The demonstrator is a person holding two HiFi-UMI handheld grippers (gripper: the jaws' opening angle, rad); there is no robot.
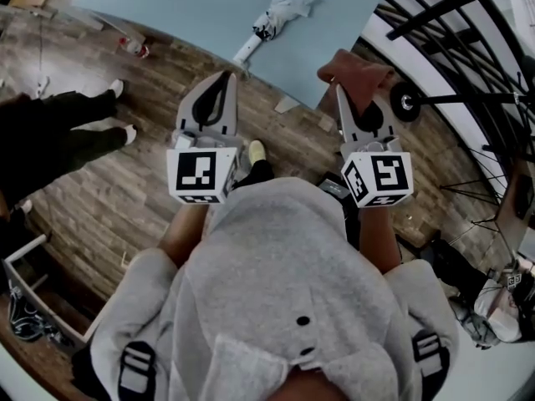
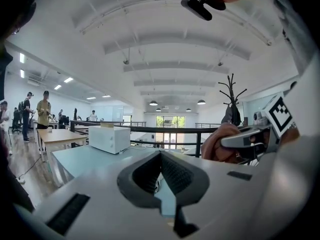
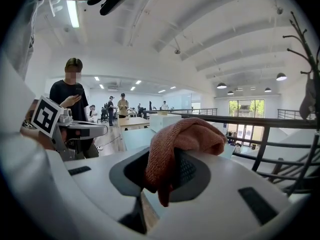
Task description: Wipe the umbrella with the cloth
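Observation:
A folded white-and-grey umbrella (image 1: 282, 8) lies on the pale blue table (image 1: 192, 7), its white handle (image 1: 245, 52) pointing toward the table's near edge. My left gripper (image 1: 227, 75) hovers over the wooden floor just short of that edge, shut with nothing between its jaws; the left gripper view shows this left gripper (image 2: 161, 153) pointing roughly level across the table. My right gripper (image 1: 337, 86) is shut on a reddish-brown cloth (image 1: 361, 72) that bunches over its tip. In the right gripper view the cloth (image 3: 172, 144) drapes out of the right gripper (image 3: 170, 156).
A black railing (image 1: 451, 23) runs along the right. A person in dark clothes (image 1: 58, 132) stands at the left. A white box (image 2: 109, 138) sits on the table farther back. A white drawer unit (image 1: 25, 278) stands at lower left, a coat stand (image 2: 231, 96) beyond the railing.

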